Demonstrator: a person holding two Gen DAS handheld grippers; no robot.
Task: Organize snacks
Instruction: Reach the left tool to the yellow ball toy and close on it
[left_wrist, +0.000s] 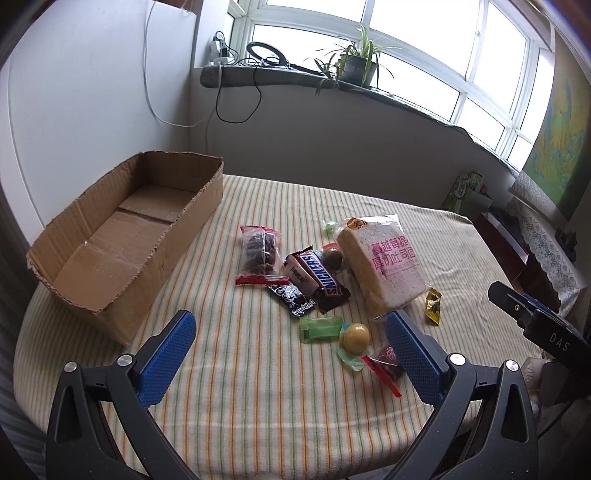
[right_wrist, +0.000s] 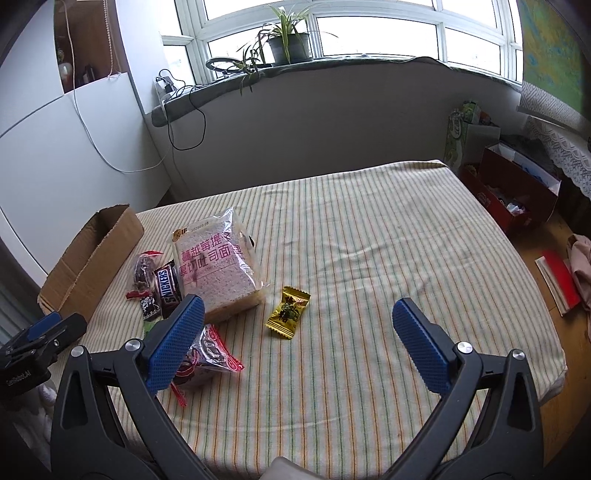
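An empty cardboard box (left_wrist: 122, 229) stands at the table's left; its end shows in the right wrist view (right_wrist: 92, 258). Snacks lie in a loose pile: a bagged bread slice (left_wrist: 380, 262) (right_wrist: 218, 273), a Snickers bar (left_wrist: 321, 280) (right_wrist: 168, 288), a bag of dark dates (left_wrist: 256, 251), a green candy (left_wrist: 319, 328), a yellow ball candy (left_wrist: 355, 336), a small red-edged packet (left_wrist: 388, 360) (right_wrist: 207, 356) and a gold candy (left_wrist: 434, 306) (right_wrist: 289, 312). My left gripper (left_wrist: 291, 332) is open above the near snacks. My right gripper (right_wrist: 297, 317) is open, empty, over the gold candy.
The table wears a striped cloth (right_wrist: 369, 240). A windowsill with a potted plant (left_wrist: 358, 62) and cables runs behind. Red boxes and clutter (right_wrist: 517, 192) sit on the floor at the right. The right gripper's body shows in the left wrist view (left_wrist: 535, 317).
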